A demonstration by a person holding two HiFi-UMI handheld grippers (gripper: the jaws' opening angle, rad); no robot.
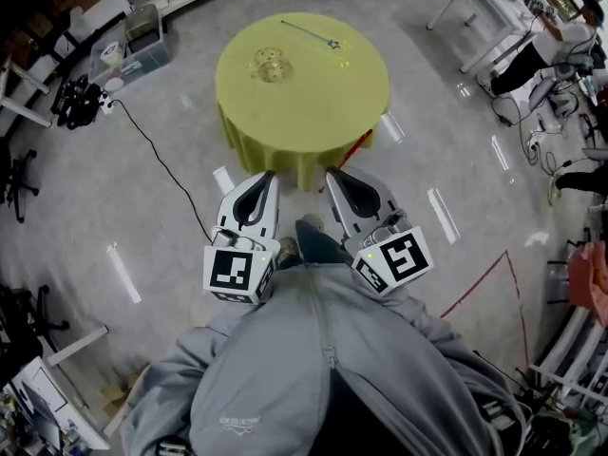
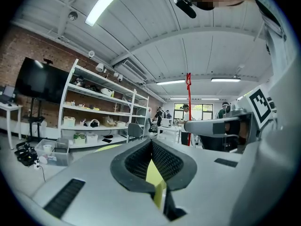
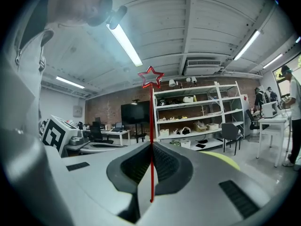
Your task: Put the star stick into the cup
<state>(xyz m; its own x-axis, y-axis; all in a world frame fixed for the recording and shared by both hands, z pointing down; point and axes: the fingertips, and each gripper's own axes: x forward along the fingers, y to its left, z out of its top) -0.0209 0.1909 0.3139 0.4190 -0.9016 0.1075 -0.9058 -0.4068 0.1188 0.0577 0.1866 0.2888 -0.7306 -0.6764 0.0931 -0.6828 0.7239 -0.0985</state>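
A red star stick (image 3: 151,126) stands upright between the pads of my right gripper (image 3: 151,145), which is shut on it; its star (image 3: 150,77) is at the top. From the head view the stick (image 1: 359,146) slants forward from that gripper (image 1: 332,173) toward the table. My left gripper (image 1: 269,175) is shut with nothing in it, its tips (image 2: 151,142) touching. Both grippers are held close to my body, short of the table. A pale perforated cup (image 1: 271,65) stands on the round yellow table (image 1: 313,103). A second thin star stick (image 1: 313,35) lies at the table's far side.
A cloth hangs over the yellow table's edge down toward the grey floor (image 1: 171,207). A black cable (image 1: 161,160) runs across the floor on the left. White desks (image 1: 494,8) and a seated person (image 1: 560,46) are at the far right. Shelves (image 2: 99,112) line the far wall.
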